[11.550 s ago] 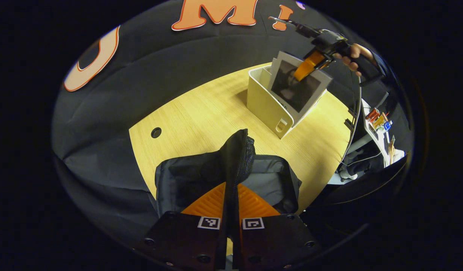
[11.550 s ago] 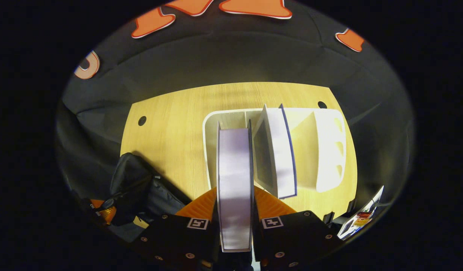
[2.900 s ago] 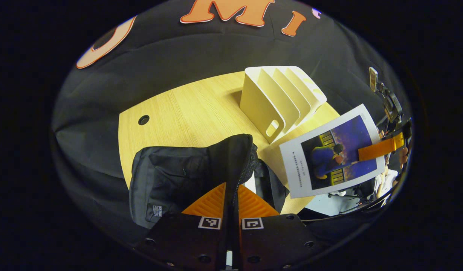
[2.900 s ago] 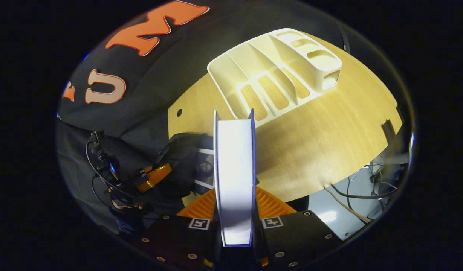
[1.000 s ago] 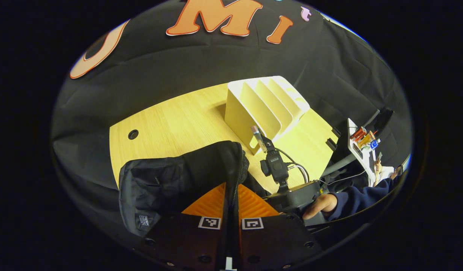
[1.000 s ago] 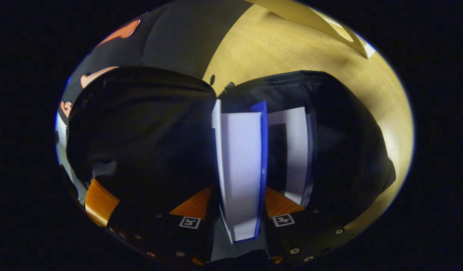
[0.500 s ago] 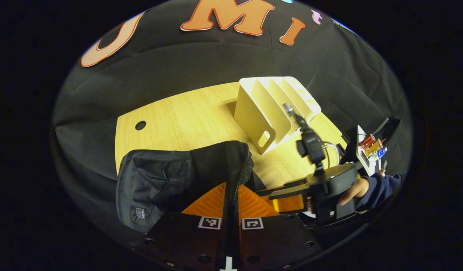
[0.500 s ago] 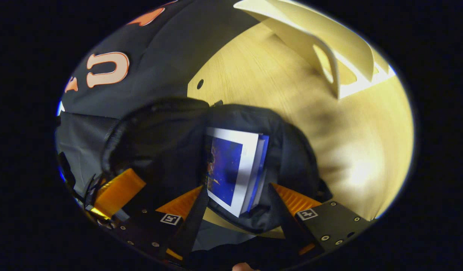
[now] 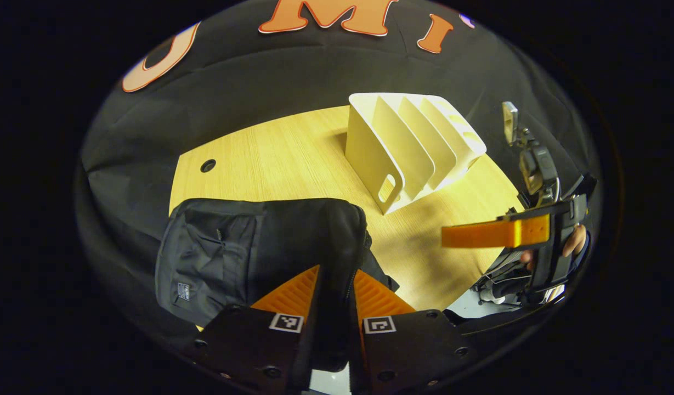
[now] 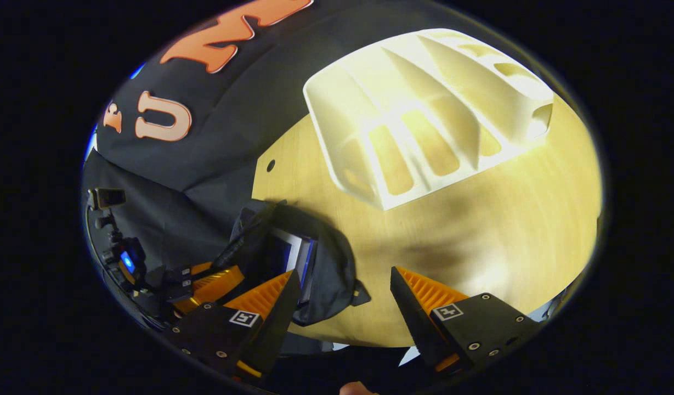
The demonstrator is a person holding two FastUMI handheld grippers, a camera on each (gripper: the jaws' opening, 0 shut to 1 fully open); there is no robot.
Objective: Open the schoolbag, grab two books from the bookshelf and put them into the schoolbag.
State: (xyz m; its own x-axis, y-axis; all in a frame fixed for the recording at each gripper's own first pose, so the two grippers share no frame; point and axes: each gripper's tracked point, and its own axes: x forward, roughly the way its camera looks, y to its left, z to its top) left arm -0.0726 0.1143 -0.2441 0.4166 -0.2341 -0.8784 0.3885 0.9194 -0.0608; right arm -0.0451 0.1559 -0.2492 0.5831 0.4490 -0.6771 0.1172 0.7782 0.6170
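Left gripper (image 9: 334, 285) jaws clamp the schoolbag (image 9: 243, 247) flap; right gripper (image 10: 342, 296) jaws gape empty

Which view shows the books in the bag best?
The right gripper view: it looks down into the open schoolbag, where the books show as pale edges. The left gripper view gives the schoolbag's outside, with the left claw pinching its flap.

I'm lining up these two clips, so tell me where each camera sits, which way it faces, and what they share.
Left gripper view: rides the left gripper, low behind the black fabric schoolbag, whose edge it pinches; faces the cream slotted bookshelf; right gripper at right.
Right gripper view: rides the open right gripper, looking down on the light wooden table.
Shared: schoolbag, bookshelf, table.
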